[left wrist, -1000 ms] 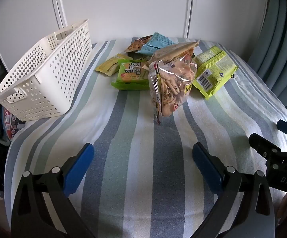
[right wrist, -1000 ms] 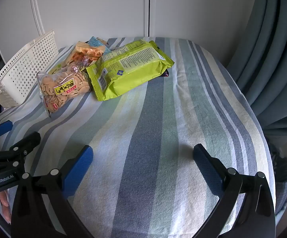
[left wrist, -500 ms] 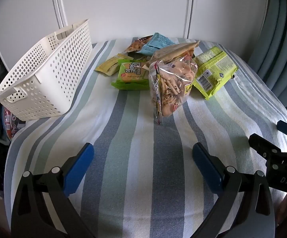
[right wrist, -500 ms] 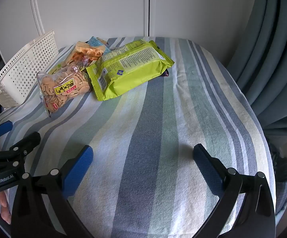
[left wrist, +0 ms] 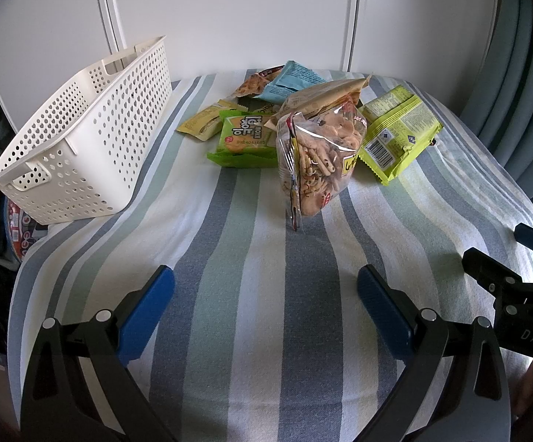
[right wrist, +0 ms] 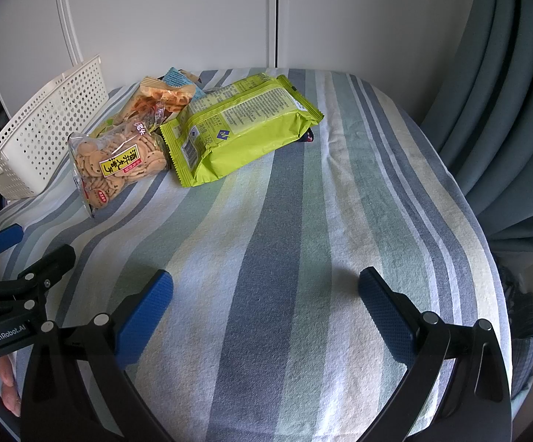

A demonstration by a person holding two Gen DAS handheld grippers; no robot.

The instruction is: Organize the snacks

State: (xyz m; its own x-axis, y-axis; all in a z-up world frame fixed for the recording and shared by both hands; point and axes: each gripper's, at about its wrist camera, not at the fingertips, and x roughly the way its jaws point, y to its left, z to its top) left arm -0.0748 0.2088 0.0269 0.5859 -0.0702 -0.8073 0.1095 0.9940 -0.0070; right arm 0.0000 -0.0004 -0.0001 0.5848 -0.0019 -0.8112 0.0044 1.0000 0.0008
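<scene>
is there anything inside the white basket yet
No: in the left wrist view the white basket shows only bare perforated walls inside, while the snack packets all lie on the striped cloth beside it.

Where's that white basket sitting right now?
The white basket stands on the striped cloth at the left in both views, left of the snack pile, against the white doors.

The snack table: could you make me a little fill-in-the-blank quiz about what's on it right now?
1. The white basket stands at the ___ side of the snack pile in the left wrist view.
2. The cloth on the table has a pattern of ___.
3. The left tool and right tool are both ___, holding nothing.
4. The clear bag holds small round ___.

Missing words: left; stripes; open; biscuits
</scene>
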